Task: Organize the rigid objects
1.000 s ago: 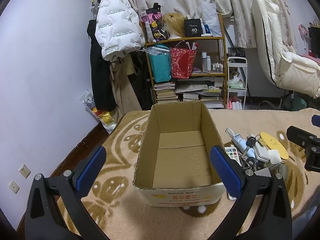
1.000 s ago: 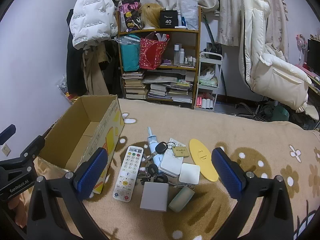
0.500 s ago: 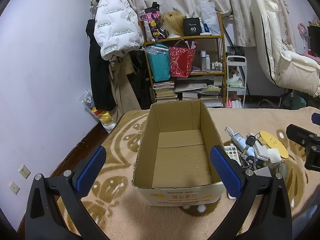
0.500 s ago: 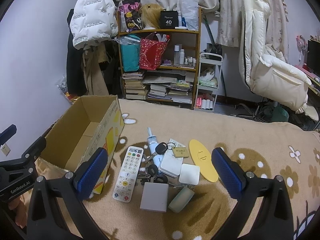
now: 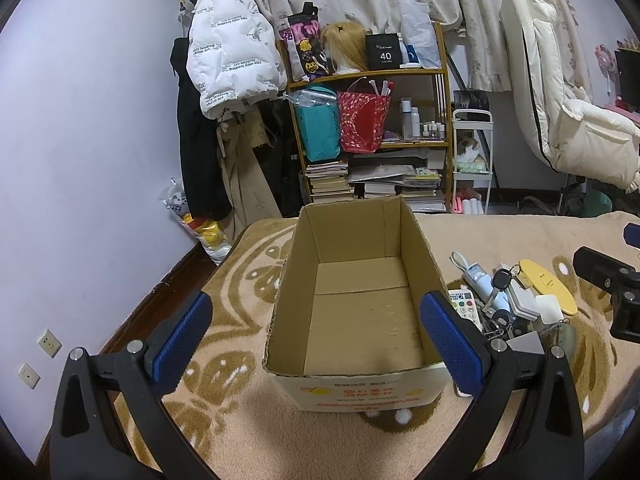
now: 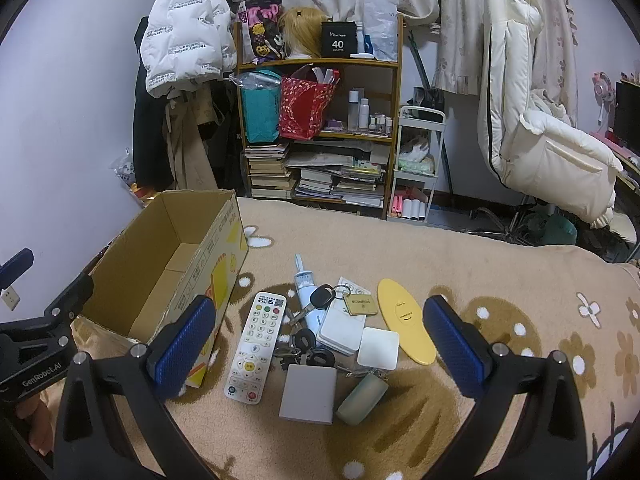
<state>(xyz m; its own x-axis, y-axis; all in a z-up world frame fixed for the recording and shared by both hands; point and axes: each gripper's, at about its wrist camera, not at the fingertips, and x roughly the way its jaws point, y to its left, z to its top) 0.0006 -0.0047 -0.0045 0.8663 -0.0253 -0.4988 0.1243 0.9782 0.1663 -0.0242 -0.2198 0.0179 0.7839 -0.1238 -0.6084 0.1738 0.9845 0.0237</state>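
Observation:
An open, empty cardboard box (image 5: pixel 356 292) stands on a beige patterned blanket; it also shows in the right wrist view (image 6: pixel 160 268). To its right lies a heap of small things: a white remote (image 6: pixel 258 346), a grey flat box (image 6: pixel 308 394), a white square case (image 6: pixel 378 348), a yellow oval lid (image 6: pixel 404 320), a car key (image 6: pixel 320 298), a green case (image 6: pixel 362 398). My left gripper (image 5: pixel 316 340) is open and empty, held before the box. My right gripper (image 6: pixel 320 354) is open and empty, above the near side of the heap.
A wooden shelf (image 6: pixel 320 128) with bags, books and bottles stands behind the bed, next to a white cart (image 6: pixel 416 168). A white jacket (image 5: pixel 230 60) hangs at left. A cream chair (image 6: pixel 536 136) stands at right. The blanket edge drops off left of the box.
Both views have shifted only slightly. Nothing was grasped or moved; both grippers stay open.

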